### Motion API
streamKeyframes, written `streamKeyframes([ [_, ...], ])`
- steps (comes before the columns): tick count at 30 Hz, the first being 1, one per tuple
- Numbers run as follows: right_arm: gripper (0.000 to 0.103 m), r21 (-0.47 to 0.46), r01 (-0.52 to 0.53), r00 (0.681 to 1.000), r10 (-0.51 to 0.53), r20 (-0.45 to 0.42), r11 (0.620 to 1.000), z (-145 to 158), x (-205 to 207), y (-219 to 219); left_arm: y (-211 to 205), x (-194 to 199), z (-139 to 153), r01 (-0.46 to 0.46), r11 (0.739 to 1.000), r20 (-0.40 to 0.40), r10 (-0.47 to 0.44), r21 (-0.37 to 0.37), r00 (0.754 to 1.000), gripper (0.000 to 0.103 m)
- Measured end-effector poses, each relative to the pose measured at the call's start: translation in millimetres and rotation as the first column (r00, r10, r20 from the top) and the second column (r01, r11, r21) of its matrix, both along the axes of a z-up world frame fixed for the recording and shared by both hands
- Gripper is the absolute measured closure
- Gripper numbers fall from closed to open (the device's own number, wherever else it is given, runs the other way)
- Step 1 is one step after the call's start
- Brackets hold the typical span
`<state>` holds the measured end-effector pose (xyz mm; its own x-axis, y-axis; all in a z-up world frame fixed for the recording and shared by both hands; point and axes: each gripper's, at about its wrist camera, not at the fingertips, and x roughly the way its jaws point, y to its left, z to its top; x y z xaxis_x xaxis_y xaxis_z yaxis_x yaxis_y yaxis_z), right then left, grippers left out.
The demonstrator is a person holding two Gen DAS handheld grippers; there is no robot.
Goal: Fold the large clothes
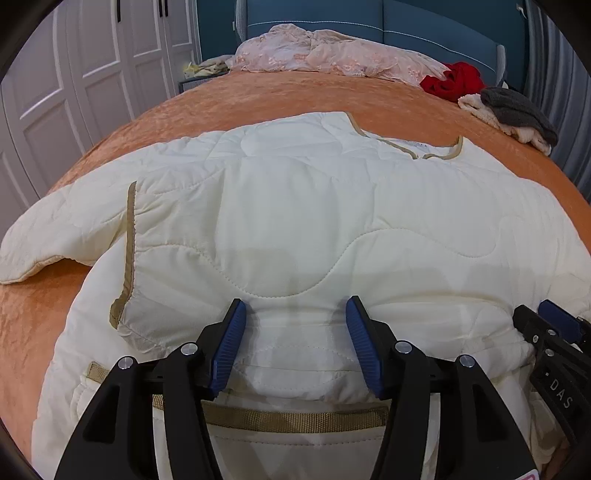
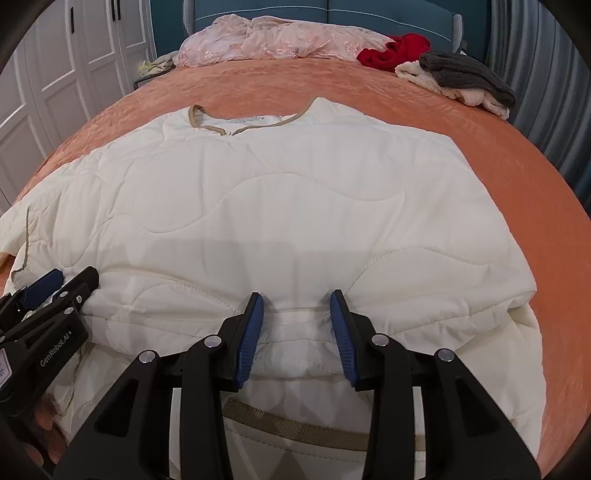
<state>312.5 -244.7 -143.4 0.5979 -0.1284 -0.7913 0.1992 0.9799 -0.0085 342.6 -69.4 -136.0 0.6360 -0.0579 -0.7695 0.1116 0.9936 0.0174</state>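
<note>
I see the cream quilted jacket with tan trim (image 1: 295, 206) flat on the orange bed (image 1: 258, 96), collar toward 12 o'clock. Left tongs (image 1: 295, 314) and right tongs (image 2: 297, 306) both released, straddling its folded edge at 6 o'clock.

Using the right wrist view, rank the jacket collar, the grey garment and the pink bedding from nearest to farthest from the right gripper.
From the right gripper:
1. Jacket collar, straight ahead and a little left, on the cream jacket.
2. Grey garment, far right, on a cream pile at the bed's edge.
3. Pink bedding, at the head of the bed by the blue headboard.
</note>
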Motion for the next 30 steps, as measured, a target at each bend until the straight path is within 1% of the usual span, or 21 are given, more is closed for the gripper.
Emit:
streamKeyframes([
  [5, 0.067, 0.008, 0.006, 1.0, -0.007, 0.012, 1.0, -3, 0, 0, -3, 0, -2, -0.001, 1.0, 0.01, 0.001, 0.017, 1.0, 0.047],
  [13, 0.067, -0.003, 0.008, 1.0, -0.008, 0.018, 1.0, -4, -1, 1, -3, 0, -2, -0.001, 1.0, 0.011, 0.001, 0.012, 1.0, 0.047],
  [14, 0.067, -0.002, 0.008, 1.0, -0.008, 0.02, 1.0, -4, -1, 1, -1, 0, -1, 0.0, 1.0, 0.011, 0.0, 0.001, 1.0, 0.046],
  [15, 0.067, 0.0, 0.008, 1.0, -0.008, 0.021, 1.0, -3, -1, 0, 2, 0, 2, 0.004, 1.0, 0.006, -0.004, -0.028, 1.0, 0.045],
  [17, 0.067, -0.001, 0.009, 1.0, -0.009, 0.022, 1.0, -4, -1, 1, 16, -1, 12, 0.002, 0.993, -0.011, -0.003, -0.116, 1.0, 0.045],
  [18, 0.067, -0.003, 0.009, 1.0, -0.009, 0.022, 1.0, -4, -1, 1, 29, -3, 20, -0.02, 0.987, -0.019, 0.017, -0.162, 1.0, 0.045],
  [21, 0.067, -0.007, 0.009, 1.0, -0.009, 0.025, 1.0, -4, -1, 2, 77, -13, 46, -0.084, 0.957, -0.015, 0.083, -0.277, 0.996, 0.042],
  [22, 0.067, -0.005, 0.009, 1.0, -0.009, 0.025, 1.0, -4, -1, 2, 96, -15, 53, -0.108, 0.948, -0.017, 0.108, -0.3, 0.994, 0.036],
  [23, 0.066, -0.003, 0.009, 1.0, -0.009, 0.028, 1.0, -4, -2, 1, 115, -16, 58, -0.14, 0.94, -0.025, 0.139, -0.31, 0.99, 0.033],
  [24, 0.066, -0.002, 0.009, 0.999, -0.009, 0.031, 1.0, -4, -2, 1, 149, -15, 62, -0.194, 0.925, -0.041, 0.191, -0.327, 0.981, 0.033],
  [25, 0.066, 0.0, 0.01, 0.999, -0.01, 0.033, 1.0, -3, -3, 2, 172, -13, 64, -0.233, 0.912, -0.058, 0.227, -0.338, 0.972, 0.033],
  [27, 0.066, 0.0, 0.011, 0.999, -0.011, 0.037, 1.0, -2, -3, 2, 229, -9, 59, -0.347, 0.869, -0.114, 0.328, -0.352, 0.938, 0.033],
  [28, 0.065, -0.002, 0.011, 0.999, -0.011, 0.038, 1.0, -2, -4, 2, 259, -7, 54, -0.409, 0.839, -0.14, 0.385, -0.359, 0.912, 0.033],
  [29, 0.064, -0.004, 0.012, 0.999, -0.012, 0.038, 1.0, -2, -4, 2, 280, -7, 50, -0.452, 0.814, -0.157, 0.425, -0.363, 0.891, 0.033],
  [30, 0.061, -0.005, 0.014, 0.999, -0.014, 0.039, 1.0, -1, -5, 2, 311, -5, 44, -0.509, 0.778, -0.176, 0.48, -0.367, 0.86, 0.033],
])
